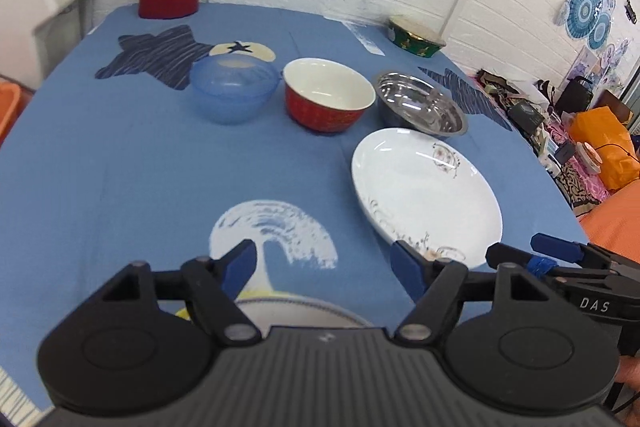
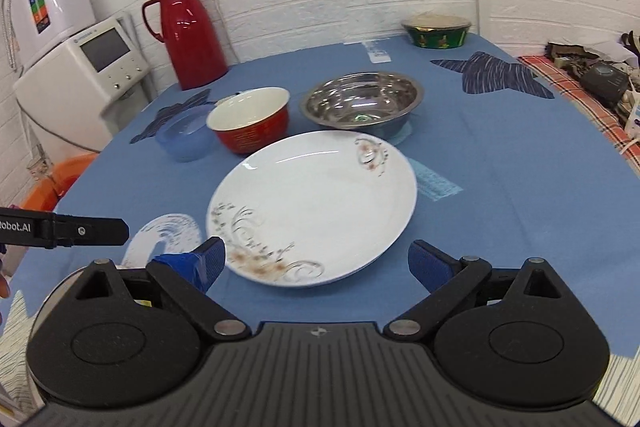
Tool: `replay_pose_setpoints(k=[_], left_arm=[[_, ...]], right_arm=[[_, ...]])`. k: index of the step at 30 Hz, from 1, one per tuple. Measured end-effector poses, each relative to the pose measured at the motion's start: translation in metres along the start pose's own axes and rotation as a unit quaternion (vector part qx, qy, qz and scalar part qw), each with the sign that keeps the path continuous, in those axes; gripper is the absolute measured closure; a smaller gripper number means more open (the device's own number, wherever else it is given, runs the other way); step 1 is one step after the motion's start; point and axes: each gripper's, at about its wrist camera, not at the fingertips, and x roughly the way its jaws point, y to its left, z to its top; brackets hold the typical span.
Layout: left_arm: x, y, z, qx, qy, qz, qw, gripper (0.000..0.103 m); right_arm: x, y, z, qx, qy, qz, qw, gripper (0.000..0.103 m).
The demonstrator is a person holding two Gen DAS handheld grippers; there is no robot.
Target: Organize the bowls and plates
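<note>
left wrist: left gripper [image 1: 322,269] spread wide, empty, low over blue tablecloth [image 1: 120,167]; white plate [image 1: 426,195] just right of it.
right wrist: right gripper [image 2: 316,265] wide, empty, level, straddling plate's near rim.
risk: thin rim, likely slip or scrape onto steel bowl [image 2: 362,105] behind.

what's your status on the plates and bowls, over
Left gripper open, empty. Right gripper open at near rim of white floral plate. Blue plastic bowl, red ceramic bowl, steel bowl unstacked behind. Nothing blocking.

Bright even light, soft fisheye-warped edges
</note>
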Motion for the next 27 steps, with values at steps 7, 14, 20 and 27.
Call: replay_pose_setpoints(k=[7, 14, 20, 27], left_arm=[[0.084, -0.028, 0.045, 0.026, 0.053, 0.002, 0.9983, 0.029], [0.130, -0.041, 0.051, 0.039, 0.086, 0.015, 0.9954, 0.032], [0.130, -0.050, 0.049, 0.064, 0.085, 0.026, 0.9940, 0.065], [0.114, -0.048, 0.041, 0.043, 0.097, 0.034, 0.9938, 0.072]], right_arm=[[0.057, -0.025, 0.018, -0.007, 0.040, -0.022, 0.999, 0.017], [0.080, -0.022, 0.015, -0.053, 0.053, -0.026, 0.997, 0.017], [0.078, -0.005, 0.009, -0.067, 0.042, -0.007, 0.997, 0.016], [0.063, 0.009, 0.004, -0.026, 0.035, -0.023, 0.999, 0.018]])
